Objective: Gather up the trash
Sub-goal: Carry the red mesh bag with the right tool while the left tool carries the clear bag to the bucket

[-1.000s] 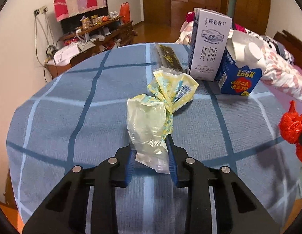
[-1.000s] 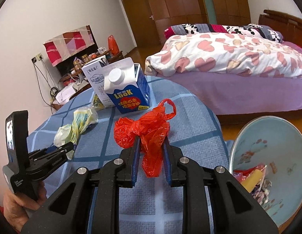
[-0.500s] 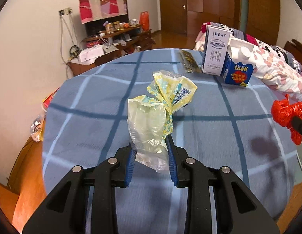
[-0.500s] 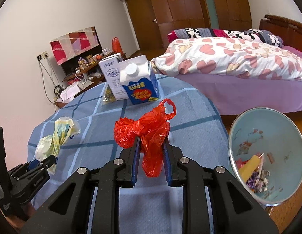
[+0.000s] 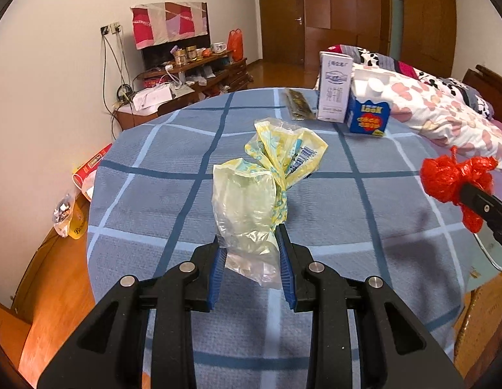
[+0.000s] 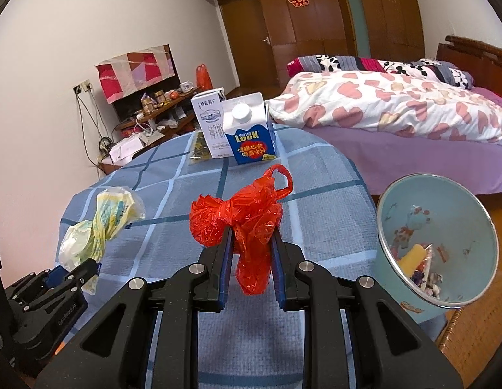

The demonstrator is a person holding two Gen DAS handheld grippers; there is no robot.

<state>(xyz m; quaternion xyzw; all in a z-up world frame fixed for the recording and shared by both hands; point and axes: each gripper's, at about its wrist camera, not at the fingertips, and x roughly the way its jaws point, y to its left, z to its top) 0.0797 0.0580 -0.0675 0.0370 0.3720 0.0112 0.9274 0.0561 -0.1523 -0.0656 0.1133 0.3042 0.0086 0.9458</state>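
**Both bags up and away from the table, bin in reach**

Left wrist view: my left gripper (image 5: 251, 253) is pinching the yellow bag (image 5: 254, 194) by its clear lower end, and the bag stands up between the blue pads. A second ago the two cartons (image 5: 351, 103) loomed large and close behind it; now they sit small at the far edge of the table (image 5: 153, 194), and I see the table's near rim and the wood floor to the left. So I have pulled this hand back and up, and the bag hangs above the cloth, not on it. At the right edge my right gripper (image 5: 477, 204) shows, carrying the red bag (image 5: 455, 178).

Right wrist view: my right gripper (image 6: 251, 259) is clamped on the red bag (image 6: 244, 223), its loop handle sticking up. The bin (image 6: 435, 240) has grown from a sliver at the lower right to a full open mouth just beside and below the gripper, litter visible inside.

I judge the pick-up finished for both bags; what remains is swinging each over the bin and letting go, red first since it is nearer.
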